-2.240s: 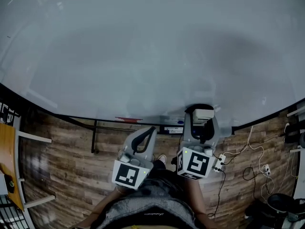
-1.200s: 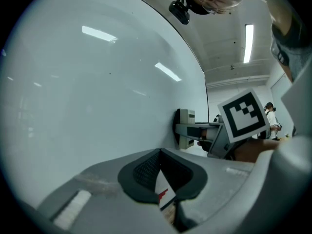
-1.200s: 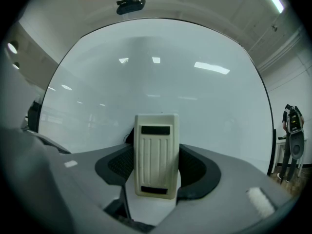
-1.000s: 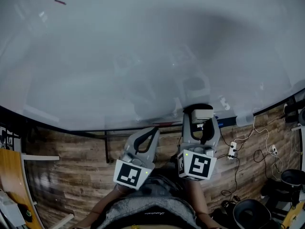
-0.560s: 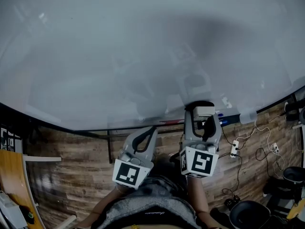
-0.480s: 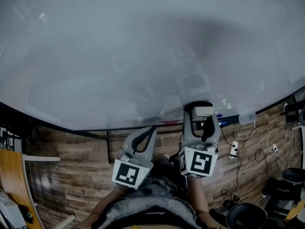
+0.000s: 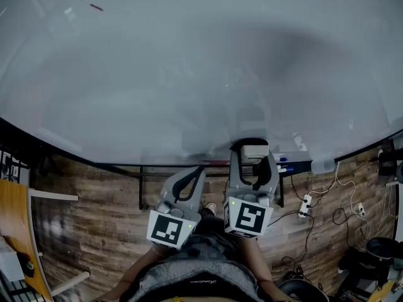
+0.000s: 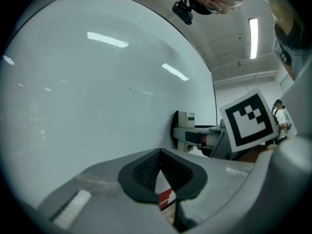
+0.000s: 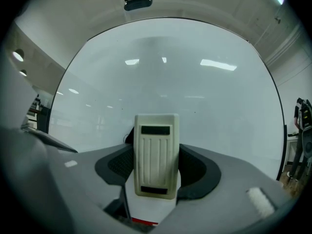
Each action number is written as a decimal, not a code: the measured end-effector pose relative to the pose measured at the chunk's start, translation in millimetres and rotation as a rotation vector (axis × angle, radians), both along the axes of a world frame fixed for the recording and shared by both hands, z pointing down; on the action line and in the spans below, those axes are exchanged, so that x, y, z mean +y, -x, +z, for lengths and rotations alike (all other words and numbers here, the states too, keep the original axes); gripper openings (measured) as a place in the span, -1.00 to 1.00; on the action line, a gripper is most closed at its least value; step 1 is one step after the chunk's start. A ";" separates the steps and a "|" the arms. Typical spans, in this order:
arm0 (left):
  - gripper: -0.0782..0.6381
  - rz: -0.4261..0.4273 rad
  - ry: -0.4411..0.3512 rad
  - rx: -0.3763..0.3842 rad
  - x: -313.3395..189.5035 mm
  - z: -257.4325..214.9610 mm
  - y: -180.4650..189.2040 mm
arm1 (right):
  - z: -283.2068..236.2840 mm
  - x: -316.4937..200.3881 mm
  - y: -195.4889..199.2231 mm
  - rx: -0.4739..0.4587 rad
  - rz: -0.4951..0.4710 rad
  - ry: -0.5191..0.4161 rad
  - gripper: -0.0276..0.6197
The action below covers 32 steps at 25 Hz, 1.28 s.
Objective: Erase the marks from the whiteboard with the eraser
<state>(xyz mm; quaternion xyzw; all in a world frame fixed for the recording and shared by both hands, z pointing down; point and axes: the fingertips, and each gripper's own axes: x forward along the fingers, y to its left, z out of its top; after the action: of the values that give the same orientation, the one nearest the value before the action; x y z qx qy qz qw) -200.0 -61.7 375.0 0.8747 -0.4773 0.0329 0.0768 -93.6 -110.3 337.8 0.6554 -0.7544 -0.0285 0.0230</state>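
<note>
right hand-held gripper (image 7: pixel 252 159) clamped on eraser (image 9: pixel 156 155) by its sides, ribbed back to its camera, so felt likely faces whiteboard (image 7: pixel 189 74) ahead | left hand-held gripper (image 7: pixel 200 170) pinched closed, empty, just beside it (clear of the wiping path) | red mark (image 7: pixel 96 7) far up-left of both, unreached

Wood-plank floor (image 7: pixel 94 231); wooden table (image 7: pixel 12 212) far left; power strip (image 7: pixel 306 204) right; 1 ceiling strip light (image 8: pixel 253 31).
</note>
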 end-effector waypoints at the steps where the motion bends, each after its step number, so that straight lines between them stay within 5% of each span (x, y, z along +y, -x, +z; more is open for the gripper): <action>1: -0.77 -0.006 0.001 -0.004 1.0 1.0 -1.7 | 0.3 -0.2 0.6 -0.001 -0.003 -0.003 -0.10; 18: -0.77 -0.048 -0.006 0.021 7.1 5.4 29.8 | 0.7 2.1 9.3 -0.013 0.036 -0.010 -0.11; 32: -0.77 0.089 -0.006 0.020 3.8 2.8 130.8 | -0.7 10.4 120.0 -0.014 0.093 -0.002 -0.11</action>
<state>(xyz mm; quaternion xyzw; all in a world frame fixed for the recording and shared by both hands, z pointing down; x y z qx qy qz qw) -330.7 -57.8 377.8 0.8957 -0.4371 0.0261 0.0774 -213.6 -99.9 337.1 0.6898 -0.7234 -0.0233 0.0184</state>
